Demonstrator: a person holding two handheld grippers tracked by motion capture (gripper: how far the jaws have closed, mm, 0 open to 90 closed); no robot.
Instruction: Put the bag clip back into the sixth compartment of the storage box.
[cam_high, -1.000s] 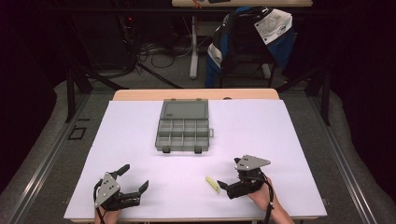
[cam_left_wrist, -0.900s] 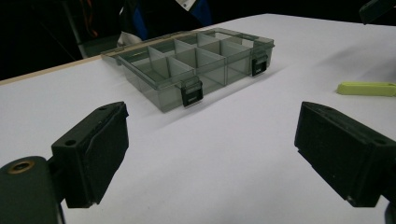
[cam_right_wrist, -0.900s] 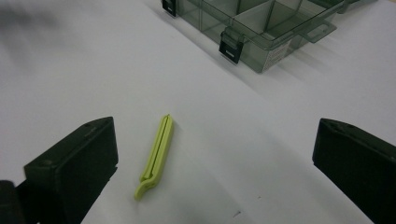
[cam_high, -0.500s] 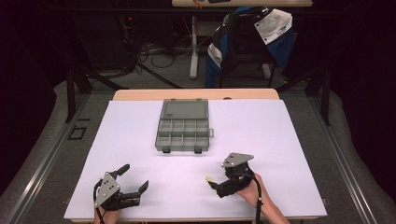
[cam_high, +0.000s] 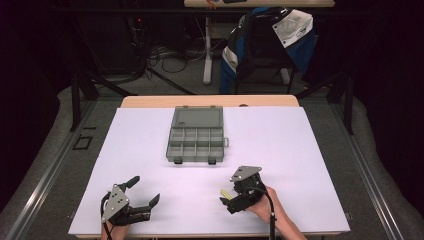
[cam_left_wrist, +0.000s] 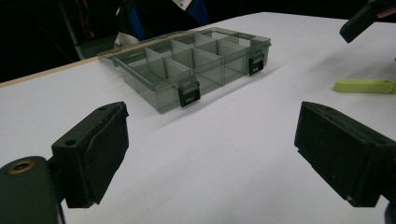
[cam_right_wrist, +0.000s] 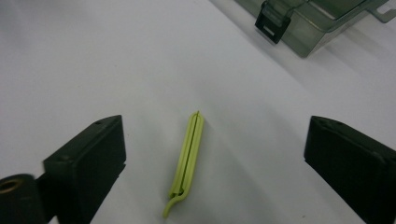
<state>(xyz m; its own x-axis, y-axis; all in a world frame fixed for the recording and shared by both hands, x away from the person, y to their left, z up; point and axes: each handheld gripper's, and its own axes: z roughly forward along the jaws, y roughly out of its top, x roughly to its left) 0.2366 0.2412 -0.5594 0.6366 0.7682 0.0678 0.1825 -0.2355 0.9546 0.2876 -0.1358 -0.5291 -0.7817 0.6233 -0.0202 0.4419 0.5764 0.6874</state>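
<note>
Lime-green plastic clip (cam_right_wrist: 187, 161) lies flat on the white table (cam_high: 310, 150), between the spread jaws of the right gripper (cam_right_wrist: 212, 172) and well short of the open compartment box (cam_high: 196, 135). Lowering squarely and closing across its narrow width should give a secure pinch. Left gripper (cam_high: 145, 192) rests apart, jaws also spread.

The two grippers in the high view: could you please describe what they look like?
Both are black, each with two blocky black jaws. The left gripper and the right gripper each carry a grey three-cornered plate on top. A black cable trails from each toward the person. No sleeves are visible.
</note>
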